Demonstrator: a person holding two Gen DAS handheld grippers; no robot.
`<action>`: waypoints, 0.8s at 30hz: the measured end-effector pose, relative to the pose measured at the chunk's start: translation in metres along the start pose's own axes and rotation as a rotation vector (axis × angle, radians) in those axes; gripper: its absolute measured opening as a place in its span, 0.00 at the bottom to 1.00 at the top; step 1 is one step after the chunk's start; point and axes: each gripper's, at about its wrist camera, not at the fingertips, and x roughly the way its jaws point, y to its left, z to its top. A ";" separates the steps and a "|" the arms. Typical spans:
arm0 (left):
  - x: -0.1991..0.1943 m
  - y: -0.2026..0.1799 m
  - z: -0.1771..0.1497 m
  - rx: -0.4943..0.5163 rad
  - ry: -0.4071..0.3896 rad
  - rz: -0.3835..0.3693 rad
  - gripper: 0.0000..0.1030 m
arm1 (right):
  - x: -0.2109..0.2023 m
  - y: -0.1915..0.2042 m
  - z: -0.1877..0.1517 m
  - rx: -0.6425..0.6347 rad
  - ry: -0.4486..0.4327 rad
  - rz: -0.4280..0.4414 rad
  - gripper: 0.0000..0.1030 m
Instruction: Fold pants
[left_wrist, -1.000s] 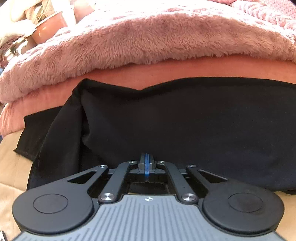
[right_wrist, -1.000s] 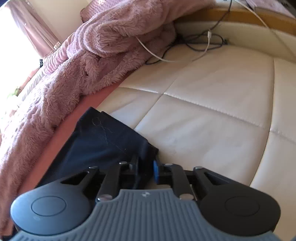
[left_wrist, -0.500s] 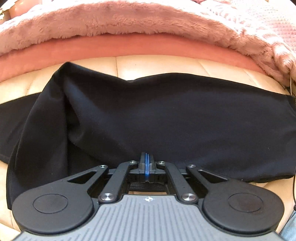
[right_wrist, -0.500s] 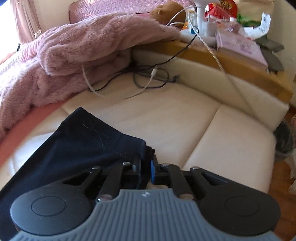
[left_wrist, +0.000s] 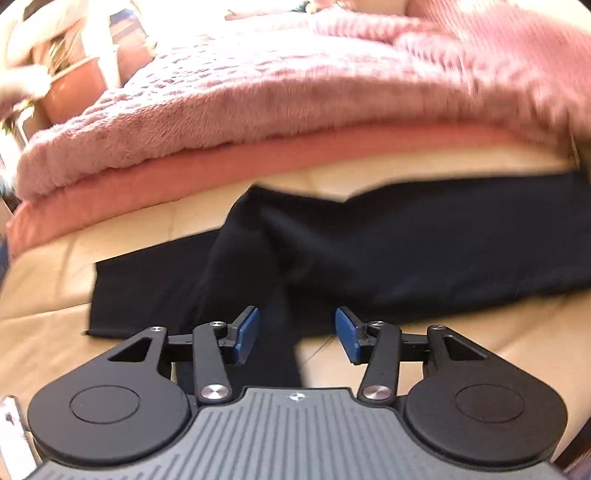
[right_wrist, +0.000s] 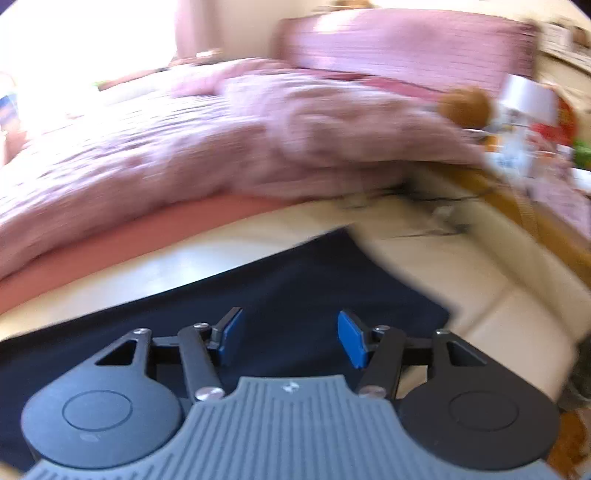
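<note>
Both grippers have just let go: half a second ago each was pinched on black cloth, and now the left gripper (left_wrist: 295, 334) and the right gripper (right_wrist: 290, 338) both stand with their blue pads wide apart and nothing between them. The black soft-cloth pants (left_wrist: 406, 243) lie released on the cream quilted leather bed surface (left_wrist: 48, 332), spread from about 9 o'clock across to 3 o'clock in the left wrist view, with one layer doubled over another and a narrow strip trailing down toward 6 o'clock between the open pads. In the right wrist view the pants (right_wrist: 314, 291) fill the lower middle, their far corner pointing toward 1 o'clock. The fluffy pink blanket (left_wrist: 258, 103) sits beyond at 12 o'clock, apart from the cloth. This looks like one fold laid down and released; the trailing strip and uneven edges probably want straightening before a further fold.
</note>
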 end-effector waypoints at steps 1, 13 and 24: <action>0.000 0.002 -0.008 0.014 0.000 0.009 0.59 | -0.005 0.014 -0.007 -0.025 0.005 0.043 0.52; 0.010 0.002 -0.061 0.155 -0.038 0.070 0.73 | -0.016 0.139 -0.087 -0.303 0.136 0.278 0.49; 0.036 0.003 -0.057 0.046 -0.017 -0.035 0.02 | -0.002 0.139 -0.097 -0.318 0.191 0.216 0.49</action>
